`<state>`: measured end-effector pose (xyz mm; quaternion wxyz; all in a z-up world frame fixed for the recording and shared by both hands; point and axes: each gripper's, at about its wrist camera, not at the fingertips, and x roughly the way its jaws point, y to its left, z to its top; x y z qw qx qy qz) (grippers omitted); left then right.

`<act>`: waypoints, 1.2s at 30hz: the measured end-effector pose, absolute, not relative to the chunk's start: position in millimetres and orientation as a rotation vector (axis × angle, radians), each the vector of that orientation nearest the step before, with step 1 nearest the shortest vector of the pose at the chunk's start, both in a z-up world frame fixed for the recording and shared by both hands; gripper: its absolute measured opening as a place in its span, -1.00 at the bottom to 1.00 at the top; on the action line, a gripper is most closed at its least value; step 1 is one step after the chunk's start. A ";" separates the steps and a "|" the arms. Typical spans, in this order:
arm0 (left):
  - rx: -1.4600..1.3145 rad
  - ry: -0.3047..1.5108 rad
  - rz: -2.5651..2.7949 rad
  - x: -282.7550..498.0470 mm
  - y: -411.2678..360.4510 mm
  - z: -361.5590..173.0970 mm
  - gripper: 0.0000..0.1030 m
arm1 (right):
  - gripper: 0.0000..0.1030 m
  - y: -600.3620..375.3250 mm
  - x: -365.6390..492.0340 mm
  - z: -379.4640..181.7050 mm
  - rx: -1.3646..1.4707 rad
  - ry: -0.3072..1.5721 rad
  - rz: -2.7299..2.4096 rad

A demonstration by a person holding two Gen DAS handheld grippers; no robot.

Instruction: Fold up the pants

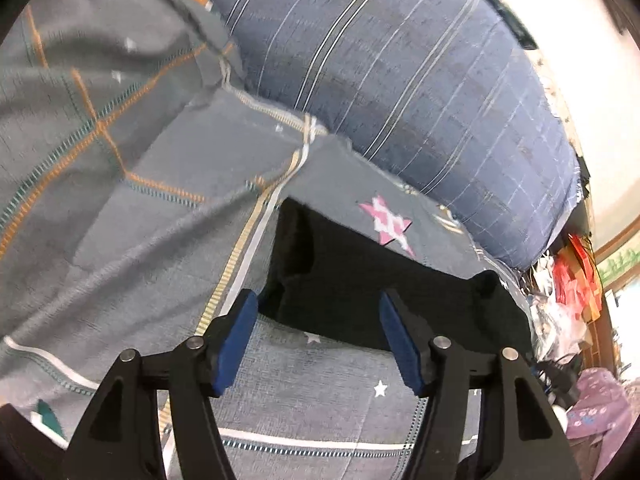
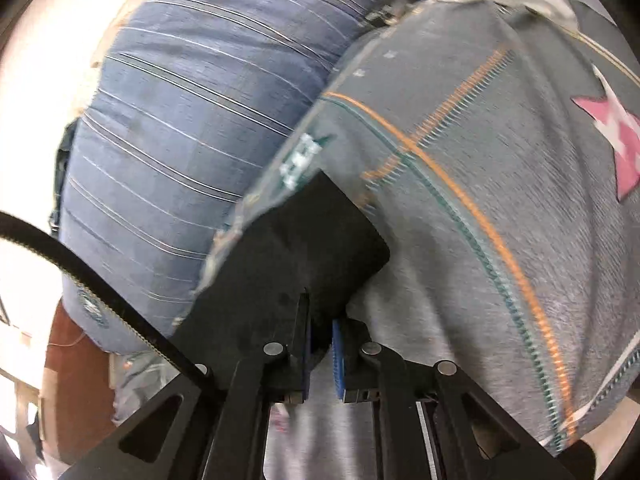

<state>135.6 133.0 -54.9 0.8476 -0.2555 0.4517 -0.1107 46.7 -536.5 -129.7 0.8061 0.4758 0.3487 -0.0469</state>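
My right hand-held gripper (image 2: 320, 340) pinches what seems a corner of the black pants (image 2: 296, 248) to lift it; my left hand-held gripper (image 1: 318, 320) gapes wide over the pants on the bed (image 1: 320, 400), ready to grab.

bulky striped pillow (image 1: 400, 72) walls off the far side, clutter pile (image 1: 568, 292) possibly crowding one bed (image 1: 120, 208) edge

Right gripper (image 2: 320, 344) fingers (image 2: 339, 360) clamped on black pants (image 2: 304, 248) over grey bedsheet (image 2: 500, 184).

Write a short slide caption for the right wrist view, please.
Right gripper shut on black pants, lifted over a grey patterned bedsheet beside a blue striped pillow.
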 end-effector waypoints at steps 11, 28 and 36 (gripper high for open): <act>-0.433 1.083 -0.255 221.5 96.8 -76.1 -0.86 | -0.54 -532.0 53.8 -135.5 0.950 0.784 -0.124; -0.412 0.957 -0.137 209.0 112.0 -97.3 -0.78 | 0.39 -330.8 149.6 -22.6 0.306 0.813 0.163; -0.358 0.883 -0.202 199.1 109.6 -99.1 -0.77 | -0.54 -247.4 253.1 -68.6 -0.106 1.111 0.003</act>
